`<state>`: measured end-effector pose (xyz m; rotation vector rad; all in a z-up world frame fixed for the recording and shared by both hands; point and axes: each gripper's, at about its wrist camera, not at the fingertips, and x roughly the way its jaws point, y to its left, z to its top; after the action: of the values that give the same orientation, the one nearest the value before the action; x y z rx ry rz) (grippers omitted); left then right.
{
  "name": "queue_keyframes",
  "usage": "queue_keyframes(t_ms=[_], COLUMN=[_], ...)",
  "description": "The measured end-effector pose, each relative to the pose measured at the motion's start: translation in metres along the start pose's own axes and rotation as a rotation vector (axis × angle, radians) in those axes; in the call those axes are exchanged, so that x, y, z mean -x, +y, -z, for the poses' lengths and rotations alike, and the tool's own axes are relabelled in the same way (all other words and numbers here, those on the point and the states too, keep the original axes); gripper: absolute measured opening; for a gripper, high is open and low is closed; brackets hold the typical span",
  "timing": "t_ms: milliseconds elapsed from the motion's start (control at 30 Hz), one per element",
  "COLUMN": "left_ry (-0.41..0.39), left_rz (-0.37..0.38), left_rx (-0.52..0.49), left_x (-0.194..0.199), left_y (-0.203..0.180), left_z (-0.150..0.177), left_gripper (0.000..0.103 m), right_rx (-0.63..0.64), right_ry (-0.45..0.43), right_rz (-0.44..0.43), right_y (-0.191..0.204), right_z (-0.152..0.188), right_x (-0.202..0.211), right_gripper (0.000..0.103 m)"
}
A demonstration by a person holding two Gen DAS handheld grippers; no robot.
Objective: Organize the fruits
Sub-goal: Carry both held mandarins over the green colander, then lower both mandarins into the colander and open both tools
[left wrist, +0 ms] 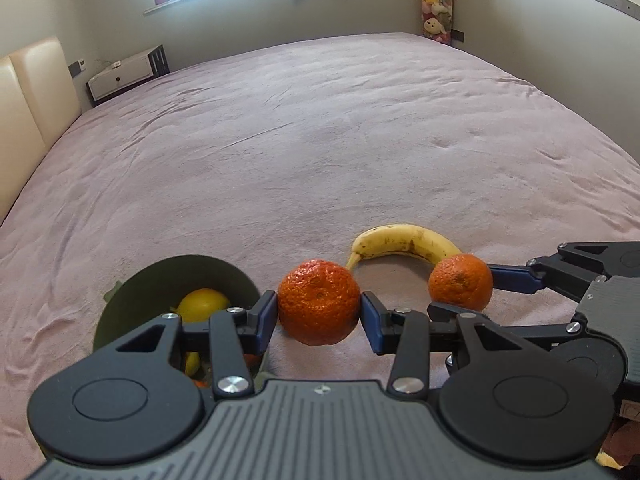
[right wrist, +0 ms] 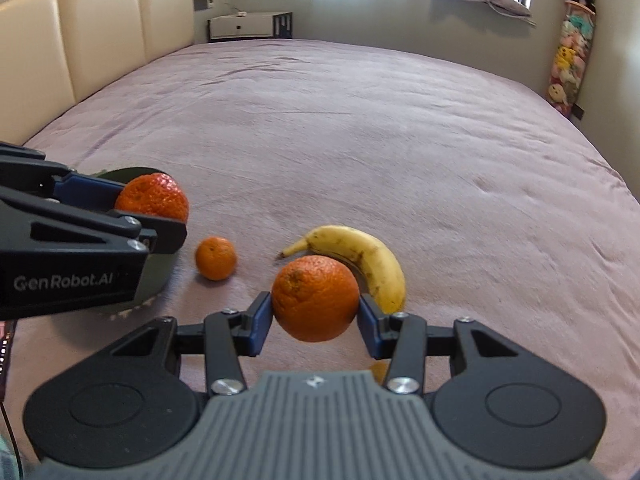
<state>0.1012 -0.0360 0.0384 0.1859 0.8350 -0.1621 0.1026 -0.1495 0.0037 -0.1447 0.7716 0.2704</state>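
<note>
Both sets of jaws are clenched on fruit: your left gripper [left wrist: 319, 314] grasps a rough-skinned orange [left wrist: 319, 302] at the bottom centre of the left wrist view, and your right gripper [right wrist: 316, 314] grasps a smoother orange [right wrist: 315, 298] at the bottom centre of its own view. Each fruit appears to hang clear of the bed [left wrist: 320, 140], so you seem to be mid-carry with both.

The bed itself fills most of either frame, and little is left on it. The dark green bowl [left wrist: 132, 300], at the lower left of the left wrist view just beside the left jaws, already holds a yellow fruit [left wrist: 205, 303], and hints of more orange and yellow show deeper inside, though the gripper hides most of the contents. That part of the sorting looks done.

Still loose on the bed are the banana [right wrist: 360, 256], lying just behind the right-hand orange in the centre of the right wrist view, and a small mandarin [right wrist: 215, 258] to the left of it, between the banana and the bowl.

By my reckoning, you have two oranges to drop in the bowl, then those two pieces to collect: past halfway, not finished.
</note>
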Motion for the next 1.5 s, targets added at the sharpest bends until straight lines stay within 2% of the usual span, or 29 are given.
queue_keyframes(t_ms=[500,667,833,1000,1233,1500], left_ry=[0.059,0.077,0.103,0.126,0.19,0.271], left_rz=[-0.013,0.018,-0.018,-0.039,-0.06,-0.107], left_rx=[0.138,0.24,0.385,0.434,0.434,0.379], left_x=[0.014,0.013,0.01,0.003,-0.022,-0.048], left_y=[0.077,0.116,0.159,0.174,0.169,0.16], left_z=[0.006,0.014,0.024,0.027,0.03,0.035], left_gripper=[0.051,0.051,0.051,0.051,0.051,0.051], right_rx=[0.204,0.293,0.389,0.431,0.423,0.387], right_ry=[-0.006,0.003,0.032,0.09,0.244,0.383], right_rz=[-0.177,-0.24,-0.306,-0.382,-0.464,-0.507], right_y=[0.068,0.088,0.111,0.127,0.139,0.14], right_z=[-0.042,-0.057,-0.07,-0.084,-0.09,-0.088], right_x=[0.003,-0.007,-0.022,-0.046,-0.092,-0.131], right_gripper=[0.044,0.044,0.044,0.044,0.044,0.044])
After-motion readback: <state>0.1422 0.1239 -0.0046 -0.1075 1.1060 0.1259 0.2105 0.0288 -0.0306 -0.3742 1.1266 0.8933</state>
